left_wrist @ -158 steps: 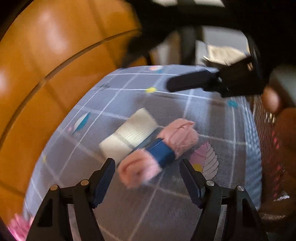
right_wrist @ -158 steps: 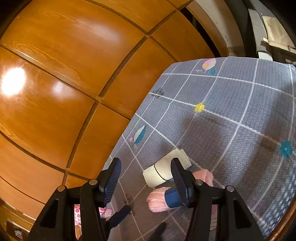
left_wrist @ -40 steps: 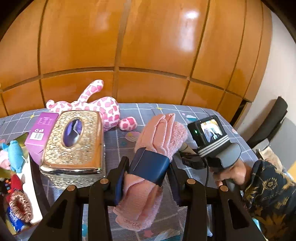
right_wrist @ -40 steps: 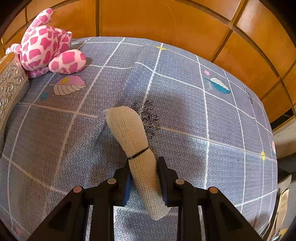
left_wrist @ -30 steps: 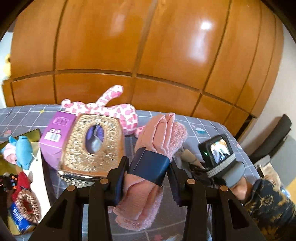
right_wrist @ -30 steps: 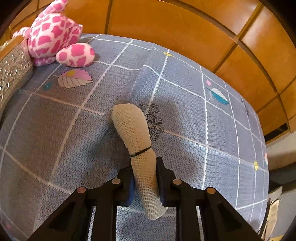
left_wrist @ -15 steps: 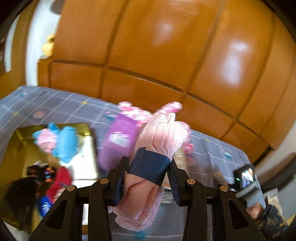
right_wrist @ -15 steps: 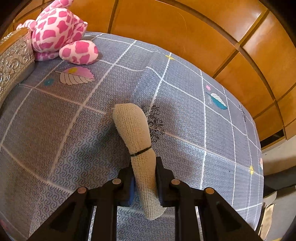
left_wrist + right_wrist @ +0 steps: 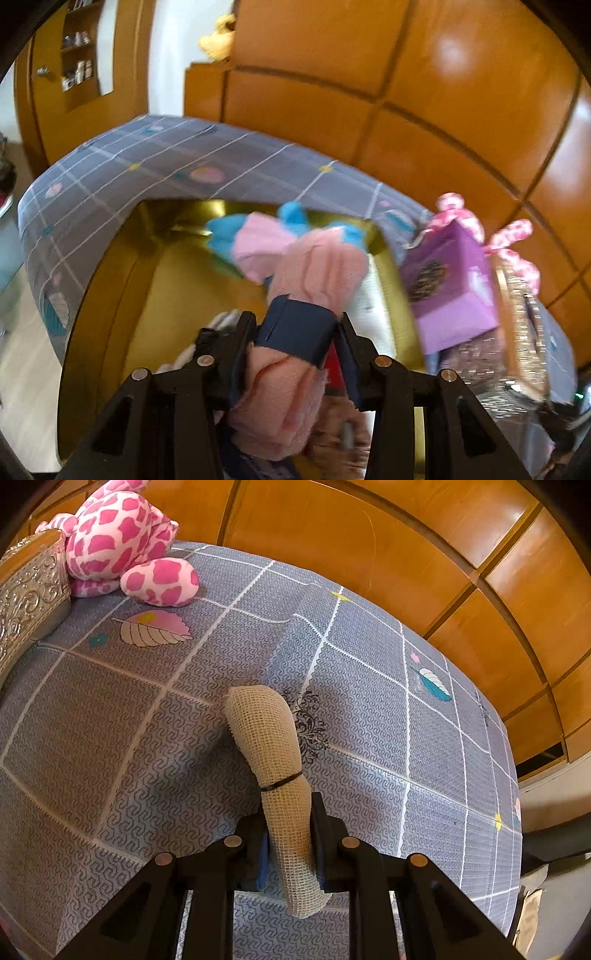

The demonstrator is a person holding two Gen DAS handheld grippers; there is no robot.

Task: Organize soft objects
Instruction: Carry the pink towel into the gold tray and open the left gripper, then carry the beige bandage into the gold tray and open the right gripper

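Note:
A pink fleece roll [image 9: 317,269] with a dark blue band sits between the fingers of my left gripper [image 9: 295,321]. Its jaws are opening, though the pads still touch the band. The roll hangs over a gold tray [image 9: 122,295] that holds a blue and pink soft toy [image 9: 255,240] and other small items, blurred. In the right wrist view my right gripper [image 9: 290,819] is shut on a beige mesh roll [image 9: 269,738] tied with a black band. The roll's far end rests on the grey patterned cloth [image 9: 369,701].
A purple box [image 9: 450,288] and an ornate gold tissue box [image 9: 517,314] stand right of the tray. A pink spotted plush [image 9: 122,542] lies at the back next to the tissue box [image 9: 29,579]. Wooden panels close the far side.
My left gripper swung left and down with the pink roll, from above the tissue box to above the gold tray. The right gripper and its mesh roll stayed put.

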